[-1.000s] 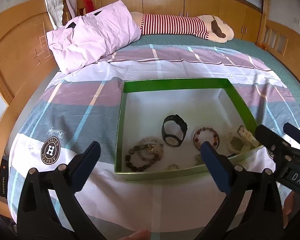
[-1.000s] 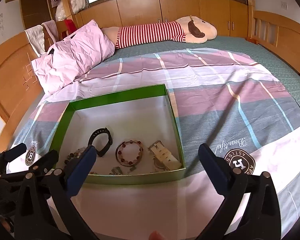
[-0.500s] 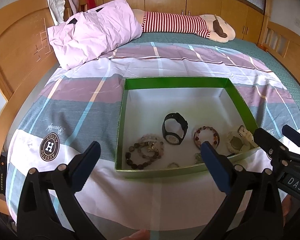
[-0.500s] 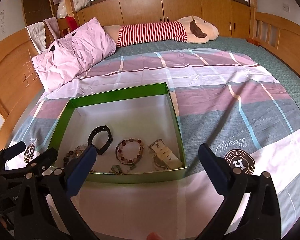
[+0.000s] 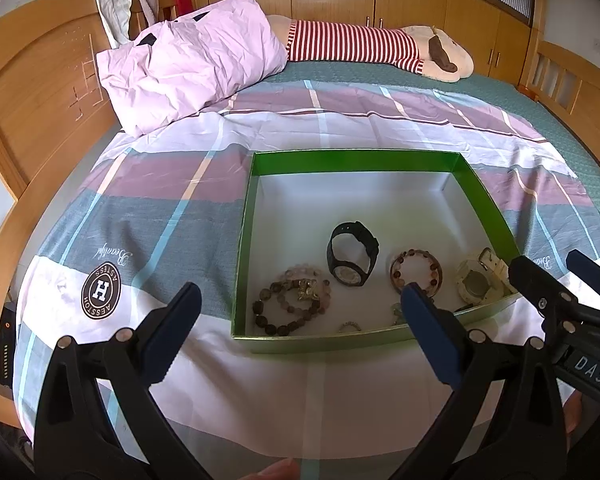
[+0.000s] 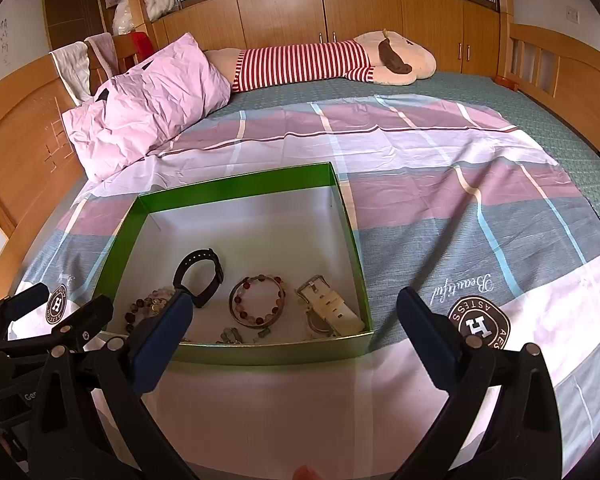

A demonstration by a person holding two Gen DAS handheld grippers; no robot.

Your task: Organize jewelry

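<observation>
Green cardboard, white inside: the shallow box (image 5: 484, 204) sits on the checked bedspread (image 5: 148, 224) right in front of me, and all the jewelry lies along its near edge. From my left side I see a dark beaded bracelet (image 5: 290, 306) at the near left of the box, a black watch (image 5: 352, 254) standing on its edge beside it, then a red-beaded bangle (image 5: 416, 272), then a cream watch (image 5: 478, 278) against the right wall. A small ring (image 5: 350, 326) lies close to the front wall. My left gripper (image 5: 298, 310) hovers above the bedspread short of the box, blue-tipped jaws wide apart, holding nothing. My right gripper (image 6: 290, 314) hangs just as wide and just as empty, its left finger overlapping the box's near left corner in view. A pink pillow (image 6: 148, 108) and a striped plush toy (image 6: 320, 62) lie far back.
</observation>
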